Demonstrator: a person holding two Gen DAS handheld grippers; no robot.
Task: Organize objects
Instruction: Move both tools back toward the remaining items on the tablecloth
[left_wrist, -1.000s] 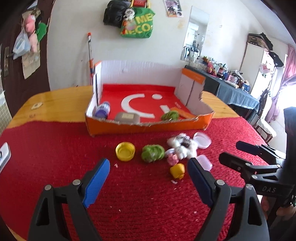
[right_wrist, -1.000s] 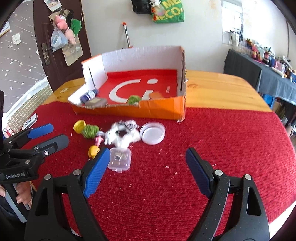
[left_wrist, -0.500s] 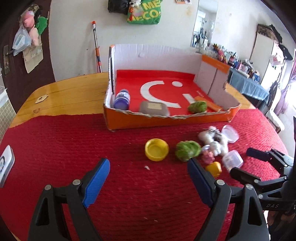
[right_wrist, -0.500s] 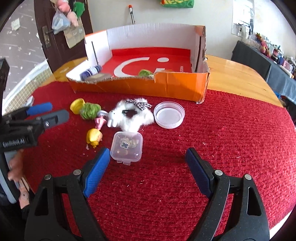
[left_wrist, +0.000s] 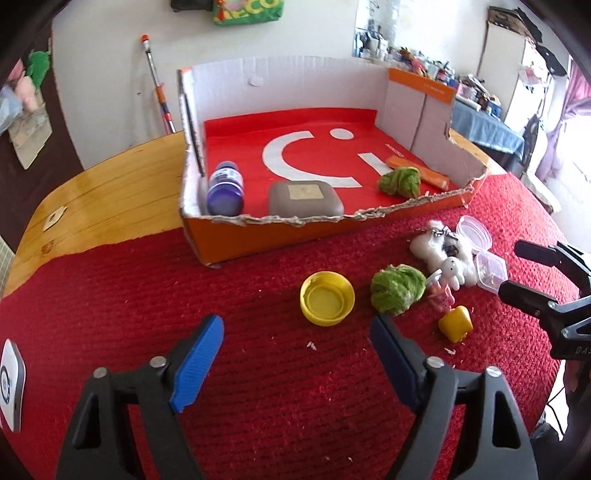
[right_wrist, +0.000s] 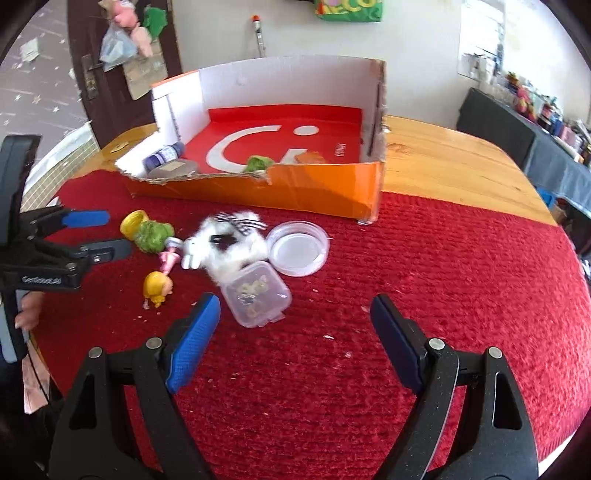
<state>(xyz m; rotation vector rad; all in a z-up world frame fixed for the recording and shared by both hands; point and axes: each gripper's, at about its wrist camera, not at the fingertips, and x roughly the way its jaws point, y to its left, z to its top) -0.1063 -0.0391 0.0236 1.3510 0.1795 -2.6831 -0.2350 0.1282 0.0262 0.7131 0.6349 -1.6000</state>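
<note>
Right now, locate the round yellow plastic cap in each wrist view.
Left wrist view: round yellow plastic cap at centre, on the red cloth, left of the loose green woolly ball.
Right wrist view: cap at far left, partly behind that ball.
Shared landmark: the orange cardboard box behind.

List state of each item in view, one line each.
Left gripper: open, empty; jaws have just been closing.
Right gripper: open, empty.
Cardboard box: open-topped, front wall torn low.
Purple bottle: lying down in box.
Yellow cap: hollow side up, on cloth.
Small clear container: lid shut, tilted.
Round clear lid: loose on cloth.
</note>
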